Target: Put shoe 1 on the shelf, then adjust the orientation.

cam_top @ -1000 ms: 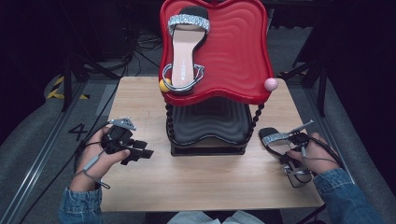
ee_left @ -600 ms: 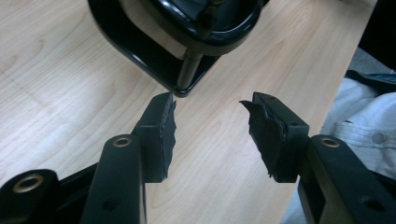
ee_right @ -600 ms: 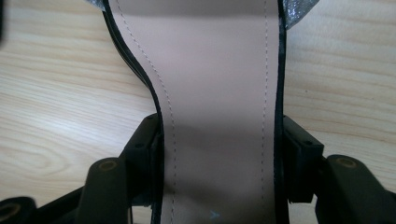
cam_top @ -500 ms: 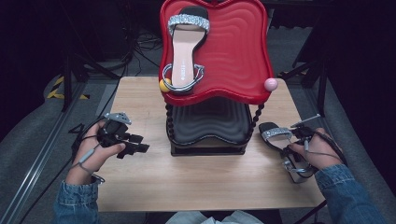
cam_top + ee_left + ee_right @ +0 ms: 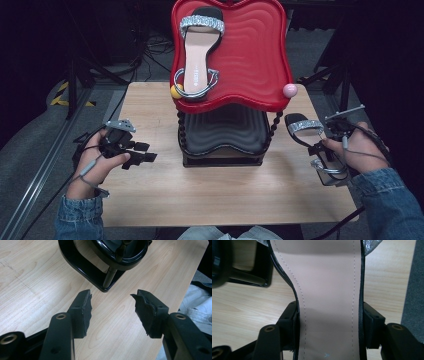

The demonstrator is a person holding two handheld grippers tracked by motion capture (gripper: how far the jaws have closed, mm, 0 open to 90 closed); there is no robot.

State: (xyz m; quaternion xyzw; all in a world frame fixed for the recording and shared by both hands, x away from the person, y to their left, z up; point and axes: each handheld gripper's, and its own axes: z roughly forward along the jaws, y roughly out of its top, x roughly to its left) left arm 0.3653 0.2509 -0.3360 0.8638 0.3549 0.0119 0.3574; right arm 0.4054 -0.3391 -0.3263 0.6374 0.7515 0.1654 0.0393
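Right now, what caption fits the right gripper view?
Right gripper clamps the sides of a beige-insoled, black-edged sandal above the light wooden table.

Two sandals: one (image 5: 201, 55) on the red tray (image 5: 250, 60) at 12 o'clock, one (image 5: 306, 131) at 3 o'clock. Two balls: yellow (image 5: 176, 91), pink (image 5: 289, 90). One black stand (image 5: 225, 145).
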